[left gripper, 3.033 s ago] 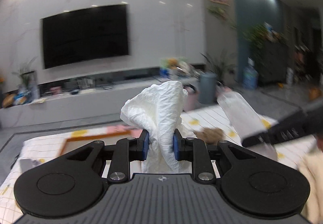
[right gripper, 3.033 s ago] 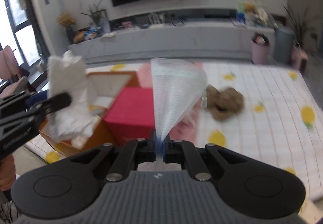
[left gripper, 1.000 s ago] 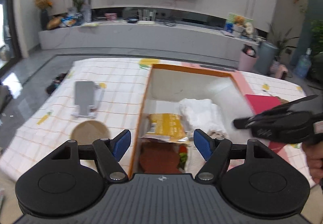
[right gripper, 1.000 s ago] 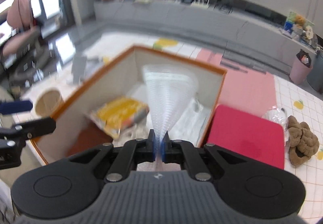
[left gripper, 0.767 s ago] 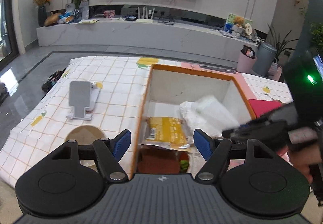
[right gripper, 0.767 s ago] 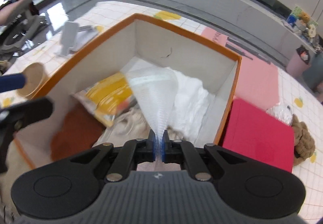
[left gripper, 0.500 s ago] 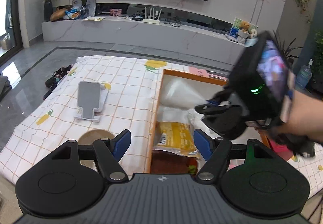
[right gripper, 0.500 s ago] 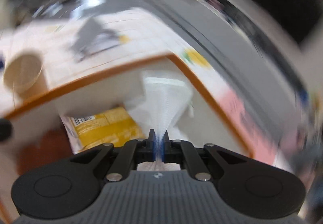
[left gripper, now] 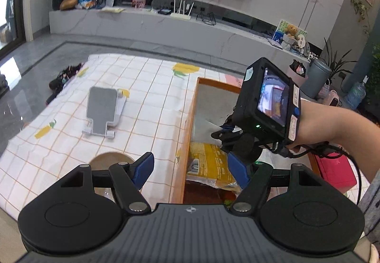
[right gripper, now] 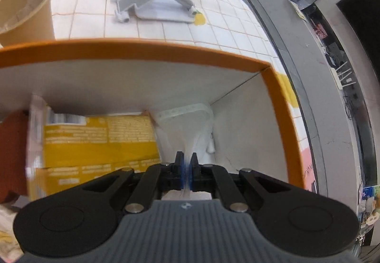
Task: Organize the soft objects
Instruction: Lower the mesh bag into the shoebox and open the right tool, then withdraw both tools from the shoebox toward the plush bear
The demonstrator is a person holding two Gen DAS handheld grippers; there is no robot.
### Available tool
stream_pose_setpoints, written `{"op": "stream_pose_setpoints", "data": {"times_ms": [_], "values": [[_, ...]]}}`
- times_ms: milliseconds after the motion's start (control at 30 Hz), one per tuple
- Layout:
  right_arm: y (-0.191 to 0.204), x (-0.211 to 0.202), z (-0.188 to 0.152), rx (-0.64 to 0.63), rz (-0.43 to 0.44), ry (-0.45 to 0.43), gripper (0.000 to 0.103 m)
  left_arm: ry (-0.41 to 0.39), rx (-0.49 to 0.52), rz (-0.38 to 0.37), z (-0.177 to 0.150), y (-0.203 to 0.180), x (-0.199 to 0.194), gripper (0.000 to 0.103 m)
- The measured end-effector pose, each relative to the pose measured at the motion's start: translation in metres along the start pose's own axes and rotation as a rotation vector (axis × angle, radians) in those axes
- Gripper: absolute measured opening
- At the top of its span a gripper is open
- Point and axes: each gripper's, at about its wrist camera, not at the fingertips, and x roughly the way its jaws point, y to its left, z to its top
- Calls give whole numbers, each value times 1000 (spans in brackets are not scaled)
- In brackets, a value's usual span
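the right tool (right gripper: 187, 171) pinches a clear plastic bag (right gripper: 187, 125), which fans out ahead of it, long axis pointing into the far corner of the orange box (right gripper: 147, 50), beside the yellow packet (right gripper: 99, 142). the left tool (left gripper: 190, 169) gapes empty, farther off. 1 second ago the bag hung above the box.

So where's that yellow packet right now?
The yellow packet lies inside the orange-rimmed box, left of the clear bag in the right wrist view.
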Motion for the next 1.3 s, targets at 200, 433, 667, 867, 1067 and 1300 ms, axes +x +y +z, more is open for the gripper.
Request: {"op": "stream_pose_setpoints", "data": {"times_ms": [200, 433, 667, 867, 1067, 1300], "values": [[-3, 22, 5, -19, 7, 37, 1, 31, -12, 14, -2, 3, 10, 83], [-9, 13, 4, 62, -37, 40, 66, 21, -11, 8, -2, -2, 5, 82], [-16, -39, 6, 107, -91, -58, 89, -13, -15, -8, 3, -9, -12, 82], [-21, -106, 7, 90, -134, -127, 94, -41, 4, -26, 5, -22, -27, 83], [-30, -199, -24, 233, -324, -212, 98, -59, 21, -89, 3, -40, -45, 83], [-16, -293, -124, 669, -521, -270, 100, -142, 1, -122, -9, -70, -72, 83]]}}
